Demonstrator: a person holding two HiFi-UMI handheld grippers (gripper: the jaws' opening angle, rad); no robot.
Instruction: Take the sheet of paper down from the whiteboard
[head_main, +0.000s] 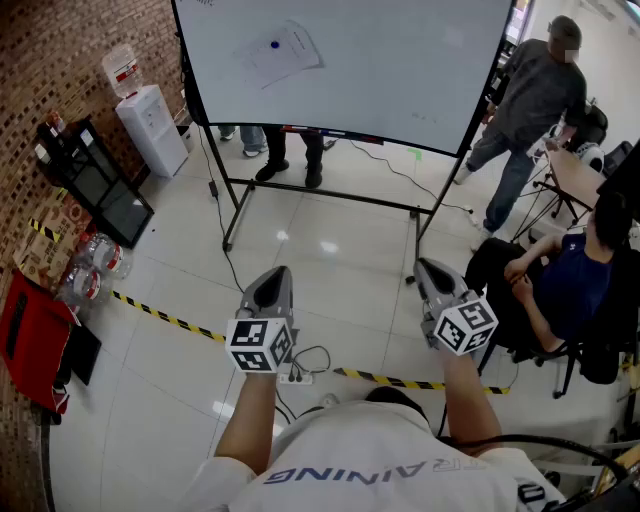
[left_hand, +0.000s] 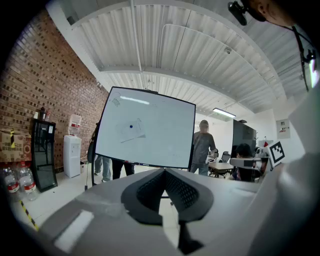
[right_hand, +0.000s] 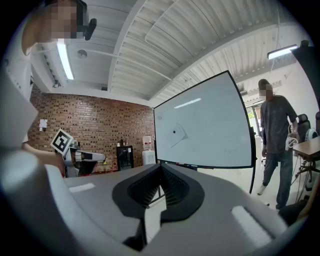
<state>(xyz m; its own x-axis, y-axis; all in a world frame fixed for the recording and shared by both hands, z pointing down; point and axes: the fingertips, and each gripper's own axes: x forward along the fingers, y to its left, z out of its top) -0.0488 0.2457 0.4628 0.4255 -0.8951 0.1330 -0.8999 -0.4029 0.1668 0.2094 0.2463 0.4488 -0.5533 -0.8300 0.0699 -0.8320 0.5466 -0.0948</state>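
Sheet of paper (head_main: 290, 58) hangs well beyond both grippers; the left gripper (head_main: 277, 271) and right gripper (head_main: 426, 264) have their fingers pressed together, holding nothing. The sheet is white and tilted, with a dark blue dot (head_main: 275, 44) on it, on the whiteboard's (head_main: 400, 70) upper left.

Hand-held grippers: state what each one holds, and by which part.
Nothing is held. The left hand-held gripper and right hand-held gripper are shut on nothing; the sheet of paper hangs on the whiteboard, apart from both.
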